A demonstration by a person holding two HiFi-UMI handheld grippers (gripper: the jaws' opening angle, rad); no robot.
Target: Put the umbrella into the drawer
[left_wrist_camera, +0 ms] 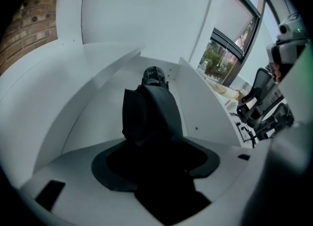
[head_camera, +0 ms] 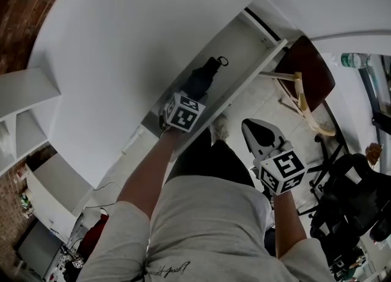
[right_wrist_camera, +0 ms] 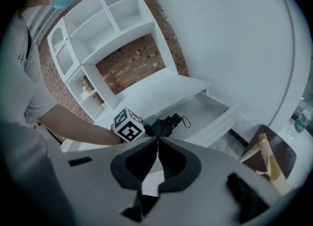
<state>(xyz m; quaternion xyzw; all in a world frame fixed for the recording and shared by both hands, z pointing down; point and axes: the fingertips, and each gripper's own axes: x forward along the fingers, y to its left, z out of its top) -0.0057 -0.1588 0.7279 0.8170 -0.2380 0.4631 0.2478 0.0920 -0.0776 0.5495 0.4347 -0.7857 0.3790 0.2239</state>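
Umbrella, gripped in the left gripper: black matt cloth. Drawer beneath that gripper: white, smooth, matt finish. Brick wall beyond the right gripper: rough, red-brown.

umbrella in drawer, chair at right

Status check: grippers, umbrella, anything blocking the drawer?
Left gripper shut on umbrella, down inside the open drawer. Right gripper shut, empty, held off to the side. Nothing seen blocking.
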